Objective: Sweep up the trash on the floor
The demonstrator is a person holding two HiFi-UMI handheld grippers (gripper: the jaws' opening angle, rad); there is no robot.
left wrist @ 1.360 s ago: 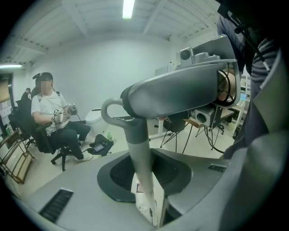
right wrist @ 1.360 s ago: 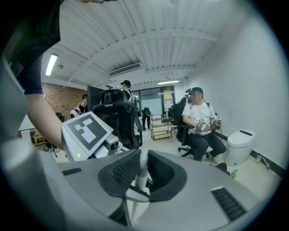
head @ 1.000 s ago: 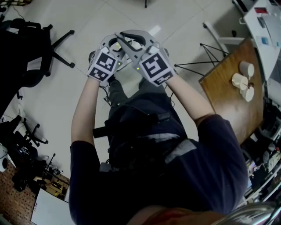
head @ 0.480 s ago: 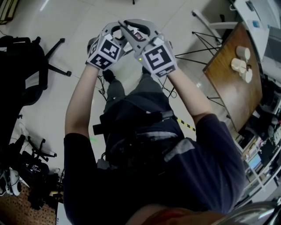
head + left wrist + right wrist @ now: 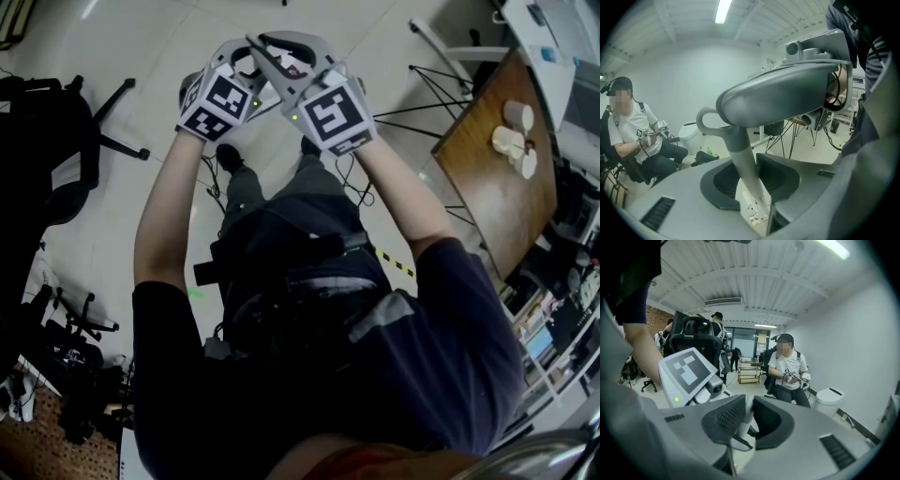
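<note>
A grey handle (image 5: 740, 164) with a loop at its top end stands between the pads of my left gripper (image 5: 754, 176), which is shut on it. The same pale handle (image 5: 744, 420) runs between the pads of my right gripper (image 5: 746, 418), also shut on it. In the head view the left gripper (image 5: 234, 67) and the right gripper (image 5: 283, 58) are pressed close together in front of the person's body, above the tiled floor (image 5: 141, 37). The rest of the tool below the handle is hidden. No trash shows on the floor.
A wooden table (image 5: 487, 187) with paper cups (image 5: 514, 141) stands at the right, with wire legs (image 5: 412, 112) beside it. A black office chair (image 5: 56, 131) is at the left, black gear (image 5: 66, 356) lower left. A seated person (image 5: 787, 373) and a white bin (image 5: 829, 401) are ahead.
Both grippers have moved together a little up the head view, away from the body, still joined on the handle. The left gripper has rolled slightly.
</note>
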